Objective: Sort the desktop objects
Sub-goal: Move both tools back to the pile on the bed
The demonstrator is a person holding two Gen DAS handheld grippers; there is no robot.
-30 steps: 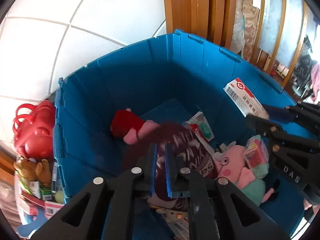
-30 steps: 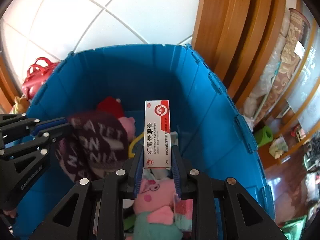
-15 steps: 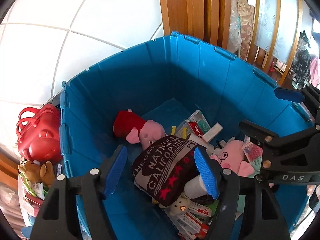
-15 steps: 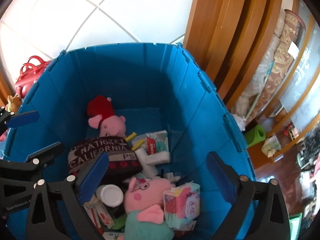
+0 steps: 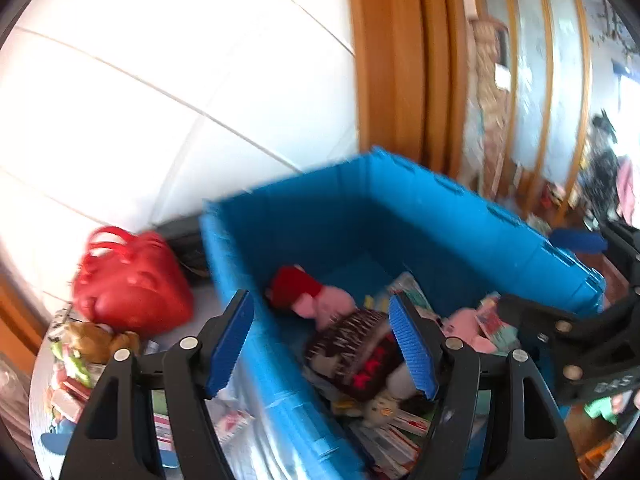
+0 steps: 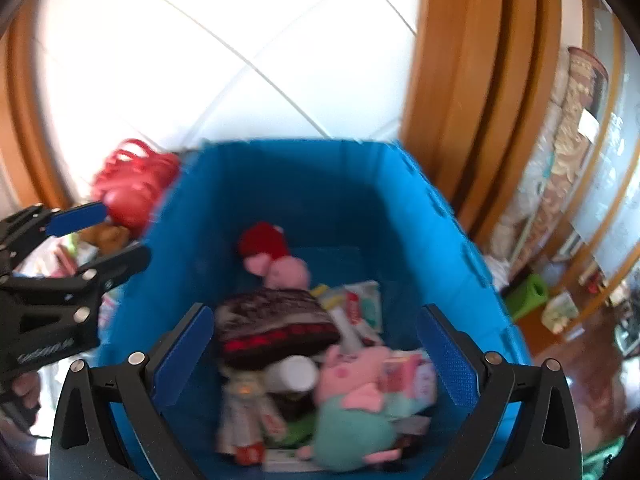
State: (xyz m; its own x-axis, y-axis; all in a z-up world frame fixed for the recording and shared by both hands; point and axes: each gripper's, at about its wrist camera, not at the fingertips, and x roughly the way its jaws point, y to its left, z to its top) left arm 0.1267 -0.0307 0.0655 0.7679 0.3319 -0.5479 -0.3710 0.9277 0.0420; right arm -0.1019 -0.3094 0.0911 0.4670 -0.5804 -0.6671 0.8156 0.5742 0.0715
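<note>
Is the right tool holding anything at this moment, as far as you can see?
No, the right tool is open and empty above the blue bin.

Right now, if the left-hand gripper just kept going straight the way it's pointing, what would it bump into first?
Probably the near wall of the blue bin. The open left gripper straddles it, one of its fingers outside and one inside. Past that wall lies the dark printed cloth, though blur leaves depth uncertain.

The left gripper [image 5: 322, 344] and the right gripper [image 6: 316, 360] each hold their 2 blue-padded fingers spread wide, nothing between them, side by side.
</note>
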